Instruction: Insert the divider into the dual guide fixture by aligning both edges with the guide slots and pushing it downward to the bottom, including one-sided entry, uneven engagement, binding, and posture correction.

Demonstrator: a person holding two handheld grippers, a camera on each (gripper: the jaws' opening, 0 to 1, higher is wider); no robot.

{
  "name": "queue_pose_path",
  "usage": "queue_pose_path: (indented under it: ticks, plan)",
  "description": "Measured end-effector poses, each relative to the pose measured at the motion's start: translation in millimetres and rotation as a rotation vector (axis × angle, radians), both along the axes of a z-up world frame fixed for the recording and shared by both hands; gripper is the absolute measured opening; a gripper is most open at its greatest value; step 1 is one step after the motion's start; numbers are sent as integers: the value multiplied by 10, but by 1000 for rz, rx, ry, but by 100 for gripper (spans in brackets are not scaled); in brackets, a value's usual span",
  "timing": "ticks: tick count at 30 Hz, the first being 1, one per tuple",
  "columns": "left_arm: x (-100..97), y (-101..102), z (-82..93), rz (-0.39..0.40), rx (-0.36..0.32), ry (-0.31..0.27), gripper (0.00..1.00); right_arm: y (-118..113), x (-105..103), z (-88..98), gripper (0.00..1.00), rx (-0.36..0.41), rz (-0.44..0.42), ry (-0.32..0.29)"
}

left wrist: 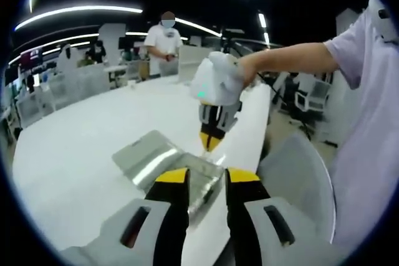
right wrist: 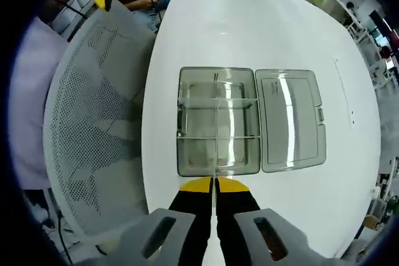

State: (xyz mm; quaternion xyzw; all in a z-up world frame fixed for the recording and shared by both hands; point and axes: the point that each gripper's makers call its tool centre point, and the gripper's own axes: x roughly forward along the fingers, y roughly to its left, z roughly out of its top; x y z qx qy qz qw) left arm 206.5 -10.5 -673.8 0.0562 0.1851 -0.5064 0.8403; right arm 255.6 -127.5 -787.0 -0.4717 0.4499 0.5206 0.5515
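Right gripper view looks straight down on a white tabletop (right wrist: 262,23). A clear plastic box (right wrist: 218,121) lies there, its hinged lid (right wrist: 290,120) swung open flat on the far side from the chair (right wrist: 93,129). Inside the box a thin clear divider (right wrist: 216,130) stands on edge, running the length of the box along the centre line, with cross partitions meeting it.

Right tongs (right wrist: 214,186) sit at the box's near rim, yellow tips pinched together on the divider's near end; the gap between them is only as wide as the sheet.

Left gripper view: left tongs (left wrist: 206,177) are low over the box (left wrist: 163,165), jaws apart, nothing clearly between them; contact with the box cannot be judged. The right tongs (left wrist: 209,141) come in from above, held by a hand (left wrist: 246,70), tips down at the box. A person (left wrist: 163,45) stands at the far side of the tabletop (left wrist: 81,147).
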Motion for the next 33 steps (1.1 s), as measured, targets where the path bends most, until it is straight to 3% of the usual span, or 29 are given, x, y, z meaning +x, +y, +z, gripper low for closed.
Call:
queue_pose_path:
  ticks: [9, 12, 20, 33]
  plan:
    - [-6, 110, 7, 25, 0, -1, 20, 160, 38, -36, 0, -21, 14, -7]
    - [-3, 152, 10, 36, -1, -1, 20, 268, 23, -1, 0, 27, 0, 6]
    - [-14, 175, 5, 43, -2, 2, 20, 152, 54, 37, 0, 25, -15, -6]
    - [9, 159, 21, 38, 2, 0, 20, 231, 73, 53, 0, 61, -19, -1]
